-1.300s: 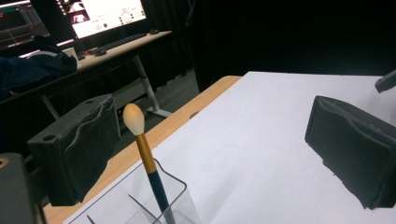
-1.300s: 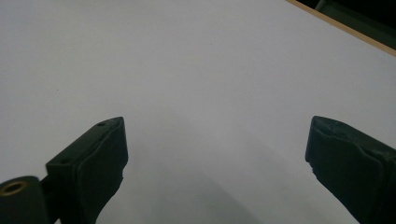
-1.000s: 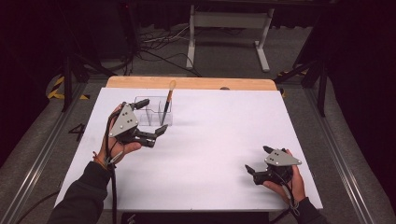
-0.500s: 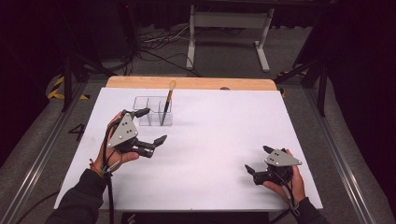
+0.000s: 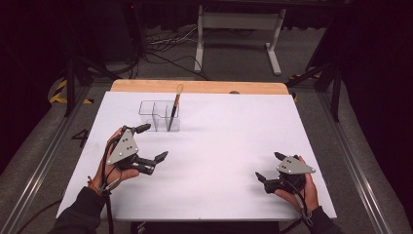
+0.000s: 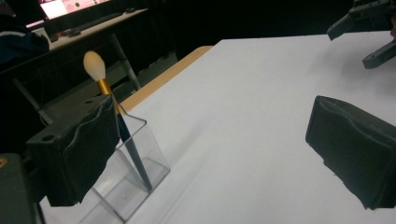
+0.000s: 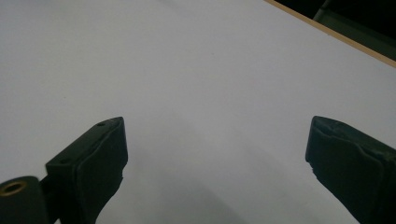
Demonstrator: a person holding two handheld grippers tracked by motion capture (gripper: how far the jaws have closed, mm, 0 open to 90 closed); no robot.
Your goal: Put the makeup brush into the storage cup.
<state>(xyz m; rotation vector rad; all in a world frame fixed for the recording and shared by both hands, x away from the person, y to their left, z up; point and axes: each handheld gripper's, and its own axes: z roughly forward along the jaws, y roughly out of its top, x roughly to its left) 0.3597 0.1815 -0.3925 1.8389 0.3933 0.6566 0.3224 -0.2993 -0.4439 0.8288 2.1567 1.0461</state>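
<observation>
Hands come in from the near edge of the desk (image 5: 219,146), each gripping a tool. The right tool (image 5: 272,166) rests low near the front right corner, its jaws standing wide apart with nothing between them; in the right gripper view they frame bare white desk surface. The left tool (image 5: 146,142) sits farther in on the left side, tipped on its side, jaws also spread wide and empty. It is close to, but not touching, a clear organiser (image 5: 159,115) that stands toward the far left of the desk.

In that organiser's right-hand compartment a brush (image 5: 174,108) leans, handle end down, pale rounded tip up above the rim. From the left gripper view the brush (image 6: 116,119) shows a gold ferrule under the tip and a slim dark handle; the tip looks soft, possibly bristle, though it is too small to be sure.

The brush is likely very light and stiff along the handle, slippery where lacquered. The best hold is probably on the exposed stem just above the rim, below the ferrule. The organiser seems light enough to slide or tip if nudged.
</observation>
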